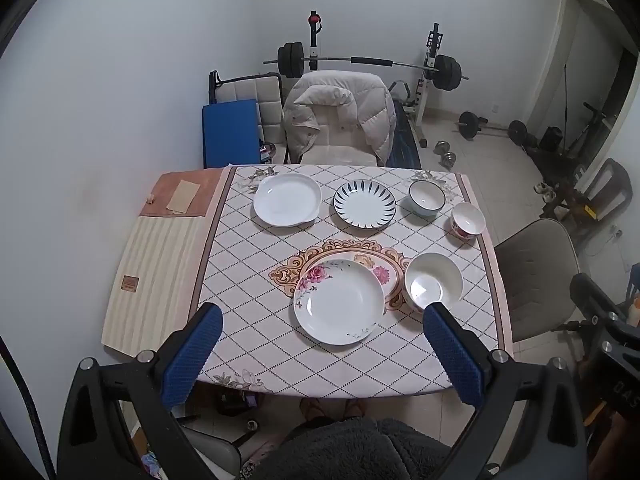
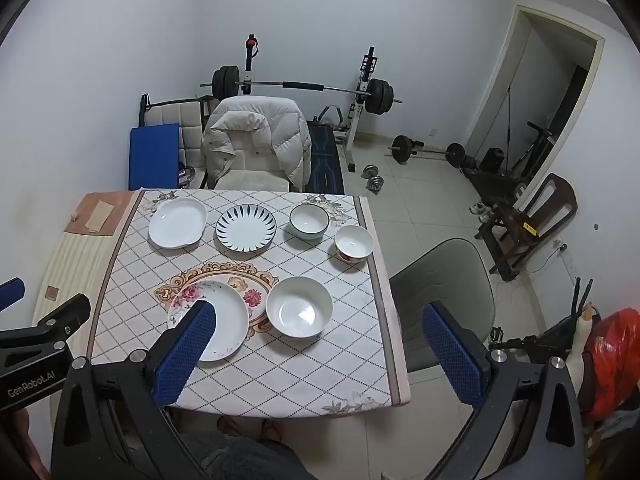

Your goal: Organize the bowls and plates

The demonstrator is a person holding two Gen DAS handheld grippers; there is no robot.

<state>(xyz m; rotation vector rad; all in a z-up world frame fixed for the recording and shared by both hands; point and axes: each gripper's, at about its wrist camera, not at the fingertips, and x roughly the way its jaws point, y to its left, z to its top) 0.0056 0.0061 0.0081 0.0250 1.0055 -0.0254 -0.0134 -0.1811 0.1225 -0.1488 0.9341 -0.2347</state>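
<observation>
Hovering above the near edge of the desk, both claws spread wide and gripping nothing. Lying lower centre, between the left claw's pads: the floral plate. Sitting just right of that plate, nearer the right claw: the big white bowl. Waiting along the far edge: two plates, two smaller bowls.

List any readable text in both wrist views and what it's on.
"GenRobot.AI": white lettering on the black body of the left gripper, seen in the right wrist view.
"DAS": partial, rotated lettering on the black body of the right gripper, cut off at the frame edge.
Brown patch on the striped mat: too small to read.
</observation>
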